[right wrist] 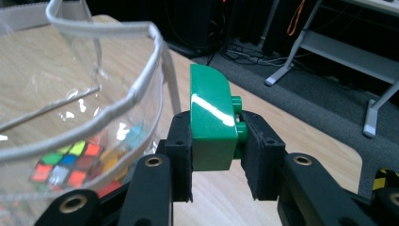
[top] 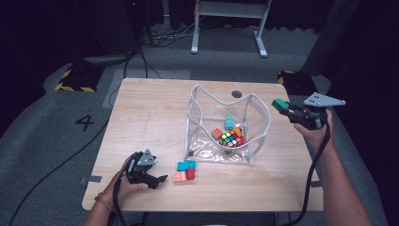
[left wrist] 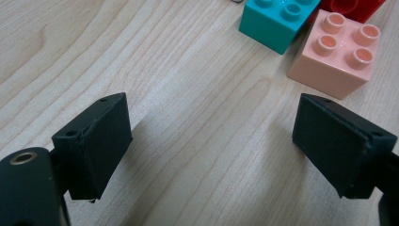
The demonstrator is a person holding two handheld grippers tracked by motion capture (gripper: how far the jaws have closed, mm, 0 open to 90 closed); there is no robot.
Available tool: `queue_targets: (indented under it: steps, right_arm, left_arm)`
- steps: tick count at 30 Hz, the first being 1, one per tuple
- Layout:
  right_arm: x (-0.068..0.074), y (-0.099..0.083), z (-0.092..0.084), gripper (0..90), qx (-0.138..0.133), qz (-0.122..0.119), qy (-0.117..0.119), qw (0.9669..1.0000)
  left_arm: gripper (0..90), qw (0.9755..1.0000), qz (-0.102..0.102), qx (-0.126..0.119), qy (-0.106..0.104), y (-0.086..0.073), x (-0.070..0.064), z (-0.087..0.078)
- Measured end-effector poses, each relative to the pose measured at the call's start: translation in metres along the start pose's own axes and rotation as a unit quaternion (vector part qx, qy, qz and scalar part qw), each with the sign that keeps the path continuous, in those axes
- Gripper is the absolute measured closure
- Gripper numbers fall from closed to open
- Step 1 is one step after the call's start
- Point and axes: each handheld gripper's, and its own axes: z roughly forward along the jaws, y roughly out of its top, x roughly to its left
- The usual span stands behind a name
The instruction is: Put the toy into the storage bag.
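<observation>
My right claw (right wrist: 215, 155) is clamped on a green brick (right wrist: 211, 122): the two black pads press its sides, studs turned toward one pad, and its rounded end sticks up past the jaws. In the high view that claw (top: 288, 109) hangs in the air off the right side of the clear bag (top: 256, 141), with the brick (top: 280, 104) at its tip just outside the bag's white-piped rim. From my right gripper's camera the rim (right wrist: 117, 110) curves close by on the left, and through the clear wall I see the colour cube (right wrist: 63, 165) lying at the bottom.

The bag stands open on the wooden table (top: 150, 117). Inside it, beside the colour cube (top: 230, 138), lie a teal brick (top: 229, 124) and a red one (top: 217, 133).

My left claw (left wrist: 211, 150) rests low over the table with its jaws apart and nothing between them. Just ahead of it lie three loose bricks: a pink brick (left wrist: 336, 54) near one pad, a teal one (left wrist: 277, 21) touching it, and a red one (left wrist: 350, 8) behind them. In the high view the left claw (top: 157, 181) sits near the table's front edge, the small cluster (top: 186, 170) just to its right, in front of the bag.
</observation>
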Motion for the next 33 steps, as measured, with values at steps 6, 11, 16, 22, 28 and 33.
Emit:
queue_targets:
  steps: [6,11,16,22,28,33]
  right_arm:
    - [0.000,0.017,0.000,67.1,-0.011,-0.005,-0.001,0.9999]
    - [0.006,0.030,0.001,67.1,-0.023,-0.011,0.017,0.9995]
    - [0.014,0.035,0.004,67.1,-0.022,-0.019,0.029,0.9992]
    - [0.031,0.042,0.011,67.1,-0.024,-0.031,0.051,0.9979]
    - [0.057,0.051,0.021,67.1,-0.019,-0.051,0.084,0.9950]
    - [0.073,0.059,0.029,67.1,-0.012,-0.078,0.112,0.9906]
  left_arm:
    - [12.4,1.0000,0.000,0.000,0.000,0.000,0.000,0.000]
    - [12.4,1.0000,0.000,0.000,0.000,0.000,0.000,0.000]
    - [12.3,1.0000,0.000,0.000,0.000,0.000,0.000,0.000]
    - [12.3,1.0000,0.000,0.000,0.000,0.000,0.000,0.000]
    - [12.4,1.0000,0.000,0.000,0.000,0.000,0.000,0.000]
    - [12.3,1.0000,0.000,0.000,0.000,0.000,0.000,0.000]
